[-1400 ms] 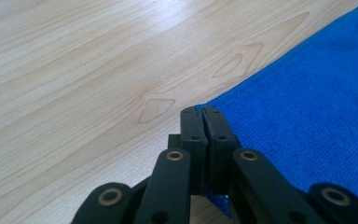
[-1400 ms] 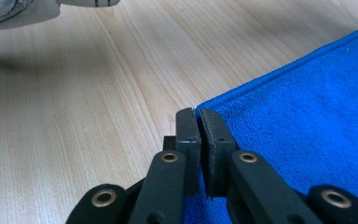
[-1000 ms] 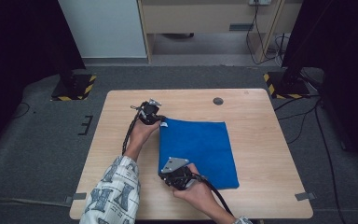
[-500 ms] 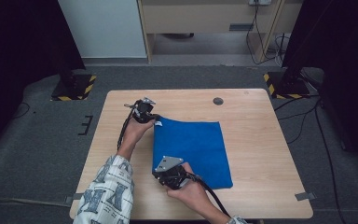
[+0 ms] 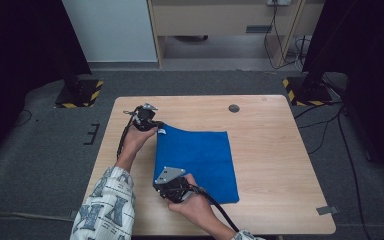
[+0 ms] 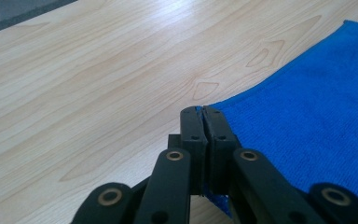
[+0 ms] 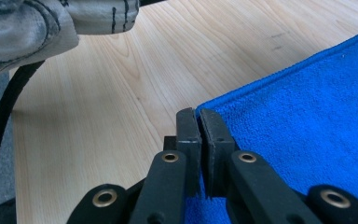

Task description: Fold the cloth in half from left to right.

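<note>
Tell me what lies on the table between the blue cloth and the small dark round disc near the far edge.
Nothing: in the high view, only bare wooden table separates the blue cloth from the dark disc.

Bare wood is lying open across the right part of the tabletop [image 5: 280, 150], from the blue cloth [image 5: 200, 160] out to the edge, and a tool could be passing there freely. The far strip is carrying a small dark round disc [image 5: 234, 108], sitting well apart from the cloth. On the near-left side, the patterned sleeve [image 5: 105, 205] and forearm are crossing the wood, narrowing the way between the left tool [image 5: 152, 121] and the right tool [image 5: 166, 186]. A black cable [image 5: 220, 212] is trailing over the near edge.
</note>
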A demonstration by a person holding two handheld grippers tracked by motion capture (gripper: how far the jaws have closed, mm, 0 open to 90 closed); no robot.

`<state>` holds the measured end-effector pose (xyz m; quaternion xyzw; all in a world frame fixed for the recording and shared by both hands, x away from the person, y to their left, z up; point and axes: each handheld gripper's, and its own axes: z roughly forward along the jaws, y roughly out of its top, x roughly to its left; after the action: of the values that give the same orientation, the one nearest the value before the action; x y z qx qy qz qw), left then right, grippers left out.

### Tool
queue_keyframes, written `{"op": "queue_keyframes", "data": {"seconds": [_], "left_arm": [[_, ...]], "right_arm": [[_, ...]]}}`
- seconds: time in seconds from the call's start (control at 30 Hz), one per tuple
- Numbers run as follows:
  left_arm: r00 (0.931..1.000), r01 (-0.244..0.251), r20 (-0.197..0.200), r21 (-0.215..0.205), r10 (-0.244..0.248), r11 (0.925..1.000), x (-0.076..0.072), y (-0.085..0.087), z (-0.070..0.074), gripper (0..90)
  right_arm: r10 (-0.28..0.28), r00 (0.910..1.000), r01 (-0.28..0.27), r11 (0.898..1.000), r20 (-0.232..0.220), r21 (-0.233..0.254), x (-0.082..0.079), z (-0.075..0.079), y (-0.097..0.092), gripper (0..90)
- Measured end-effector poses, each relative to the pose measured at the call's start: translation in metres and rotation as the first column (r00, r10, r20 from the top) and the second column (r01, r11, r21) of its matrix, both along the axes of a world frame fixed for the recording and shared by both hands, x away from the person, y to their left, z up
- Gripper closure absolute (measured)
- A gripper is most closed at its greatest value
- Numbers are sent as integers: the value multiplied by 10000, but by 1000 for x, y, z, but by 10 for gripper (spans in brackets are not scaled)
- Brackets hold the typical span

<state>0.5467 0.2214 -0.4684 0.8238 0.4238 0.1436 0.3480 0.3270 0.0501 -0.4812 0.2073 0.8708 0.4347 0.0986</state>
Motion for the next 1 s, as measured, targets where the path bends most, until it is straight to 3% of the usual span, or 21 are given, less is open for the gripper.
{"op": "queue_keyframes", "data": {"seconds": [0.6, 0.87, 1.0], "left_arm": [[9999, -110, -7, -23, 110, 9999, -10, 34, 15, 881], [10000, -22, 4, -312, 22, 9995, -8, 17, 18, 880], [9999, 90, -48, -191, -91, 9998, -5, 0, 17, 880]], "right_arm": [[220, 9997, -214, 9985, -119, 496, -4, 8, 32, 873], [132, 9994, -108, 9974, -322, 711, -3, 10, 13, 873], [-33, 9993, 61, 9970, -359, 772, -2, 10, -2, 873]]}}
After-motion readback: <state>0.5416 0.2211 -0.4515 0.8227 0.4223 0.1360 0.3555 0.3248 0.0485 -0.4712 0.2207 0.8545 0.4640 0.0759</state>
